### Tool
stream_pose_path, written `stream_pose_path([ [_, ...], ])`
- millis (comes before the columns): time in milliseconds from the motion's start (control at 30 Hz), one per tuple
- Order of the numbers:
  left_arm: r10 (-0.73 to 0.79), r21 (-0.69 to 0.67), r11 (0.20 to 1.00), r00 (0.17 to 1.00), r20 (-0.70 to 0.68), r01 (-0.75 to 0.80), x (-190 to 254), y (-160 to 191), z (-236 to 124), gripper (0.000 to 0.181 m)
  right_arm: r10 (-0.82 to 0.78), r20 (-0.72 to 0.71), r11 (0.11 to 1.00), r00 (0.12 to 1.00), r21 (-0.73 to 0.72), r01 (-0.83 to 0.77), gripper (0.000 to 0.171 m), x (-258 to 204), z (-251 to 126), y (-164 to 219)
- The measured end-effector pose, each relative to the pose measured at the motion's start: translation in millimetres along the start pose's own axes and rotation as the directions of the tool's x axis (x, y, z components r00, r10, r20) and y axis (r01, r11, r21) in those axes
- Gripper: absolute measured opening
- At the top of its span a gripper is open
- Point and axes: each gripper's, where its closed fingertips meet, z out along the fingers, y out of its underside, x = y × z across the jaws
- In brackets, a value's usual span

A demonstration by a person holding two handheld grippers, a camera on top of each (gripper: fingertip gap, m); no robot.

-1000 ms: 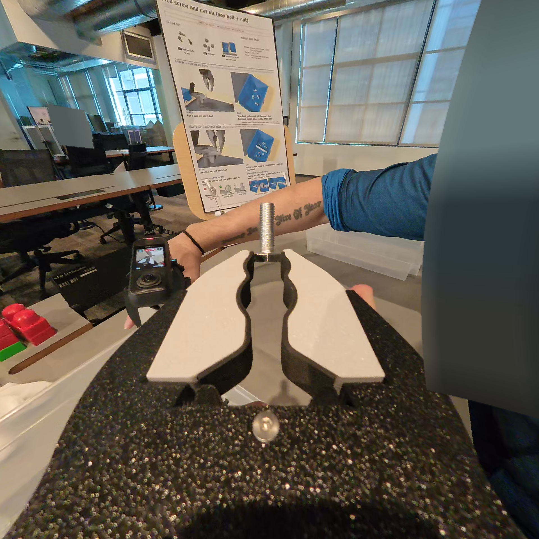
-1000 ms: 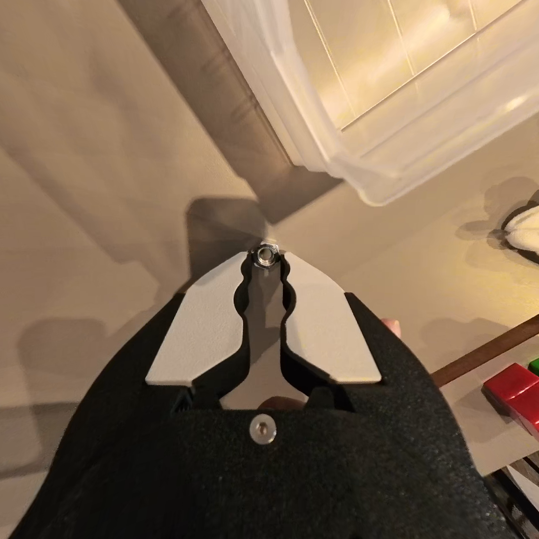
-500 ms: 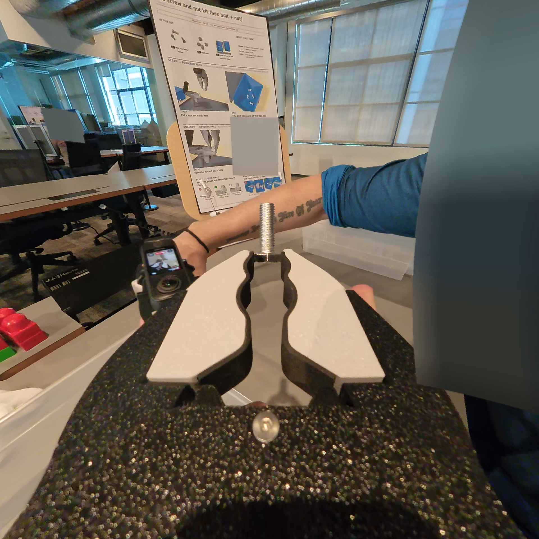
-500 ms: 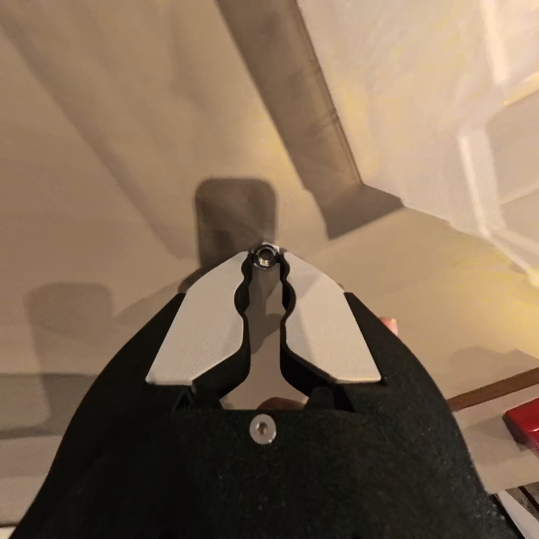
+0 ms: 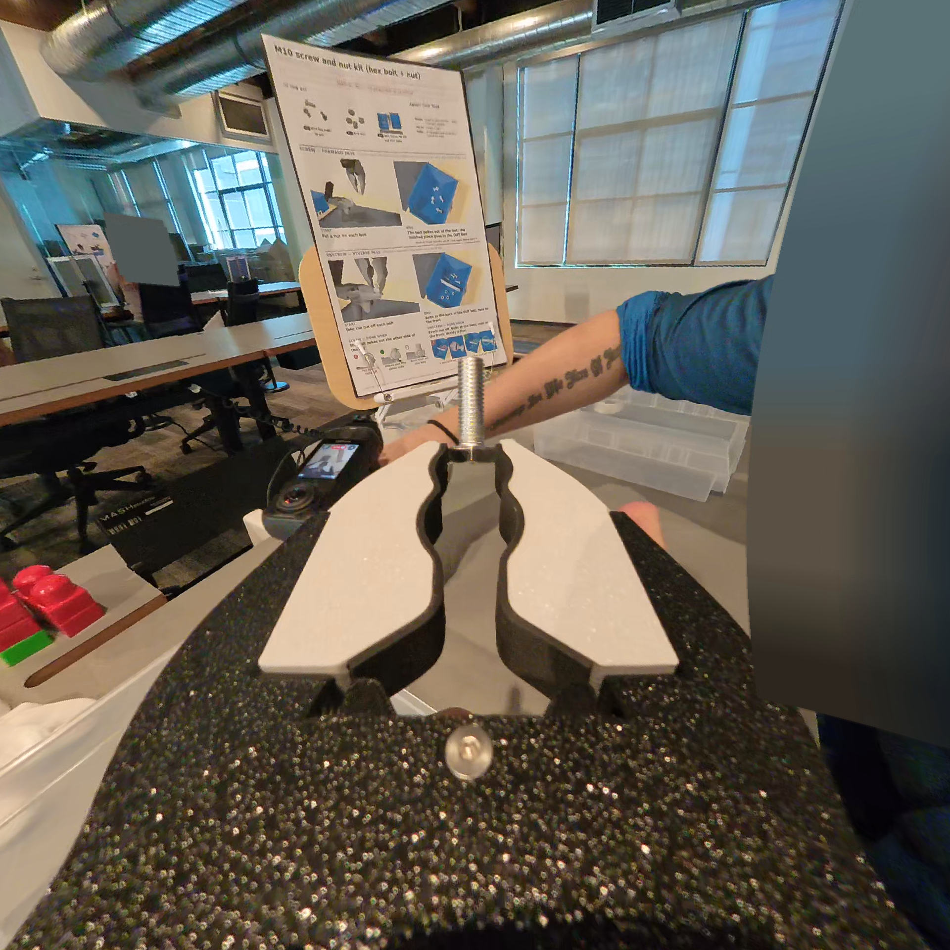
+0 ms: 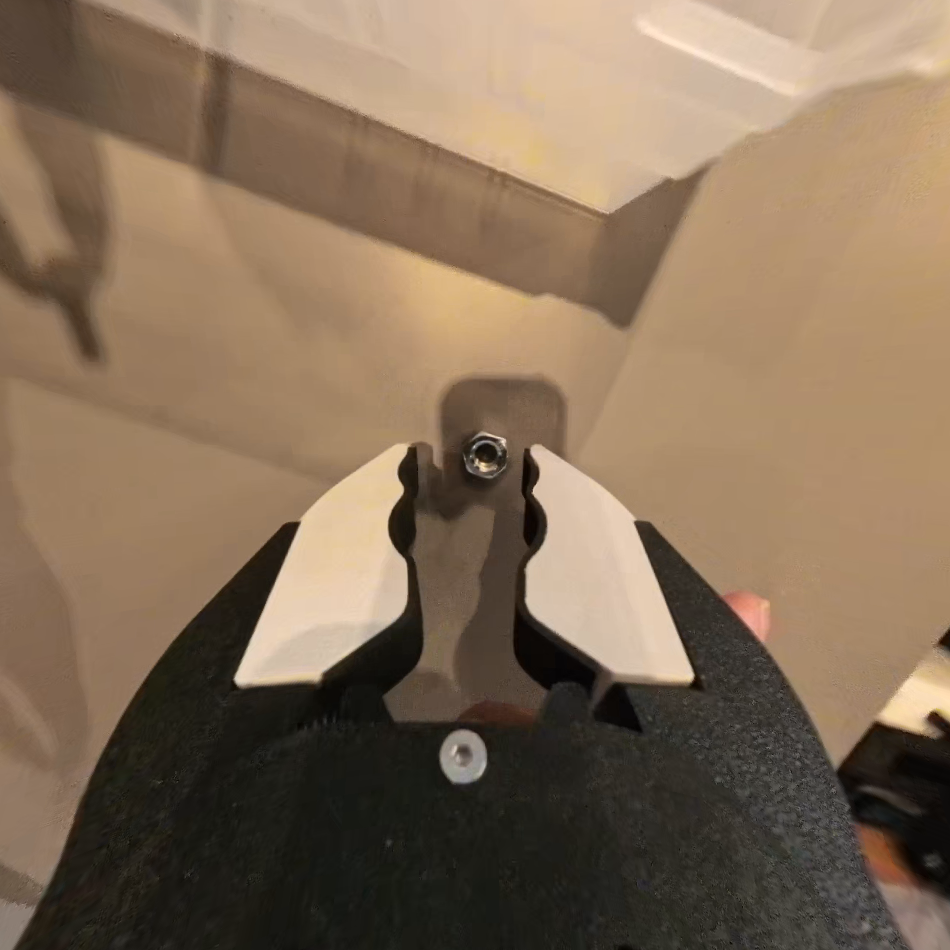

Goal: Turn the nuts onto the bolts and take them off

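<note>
Nut (image 6: 483, 455) freed between right gripper (image 6: 470, 457) tips, now spread, left gripper (image 5: 472, 454) still clamping upright bolt (image 5: 470, 398)

One threaded silver steel bolt (image 5: 470, 398), one silver hex nut (image 6: 484, 456), two red plastic blocks (image 5: 56, 599), one green block (image 5: 23, 653), one clear plastic bin (image 5: 642, 452), one white instruction poster (image 5: 390, 221).

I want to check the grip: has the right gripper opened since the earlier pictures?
Yes. The right gripper has spread open: its fingers now stand apart from the nut, which earlier sat pinched between their tips.
</note>
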Motion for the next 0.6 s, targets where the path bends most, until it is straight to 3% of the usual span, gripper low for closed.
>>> stream_pose_path([
  [67,0.002,0.004,1.0,1.0,0.001,-0.002,-0.2,-0.6,0.4,0.016,0.207,0.009,0.977,0.978,0.044,-0.208,0.038,-4.1,-1.6,-0.6],
  [100,0.001,0.005,1.0,1.0,-0.001,-0.001,-0.2,-0.6,0.5,0.016,0.205,0.062,0.975,0.977,0.077,-0.209,0.038,-14.0,-1.9,-4.5],
  [133,0.0,0.006,1.0,1.0,-0.003,0.0,-0.1,-0.7,0.7,0.016,0.139,0.077,0.984,0.987,0.099,-0.146,0.038,-19.6,-2.3,-5.9],
  [267,-0.001,0.004,1.0,1.0,-0.014,0.001,2.0,-0.4,2.0,0.016,-0.206,-0.188,0.979,0.96,-0.027,0.204,0.038,10.0,-1.4,11.5],
  [500,0.015,0.001,1.0,1.0,-0.009,-0.014,5.2,-2.8,1.2,0.016,-0.208,-0.115,0.978,0.971,0.01,0.21,0.037,13.4,6.0,4.1],
  [600,0.012,0.002,1.0,1.0,-0.01,-0.012,4.6,-2.1,1.4,0.016,-0.198,-0.071,0.98,0.978,-0.001,0.198,0.026,8.5,6.9,6.9],
])
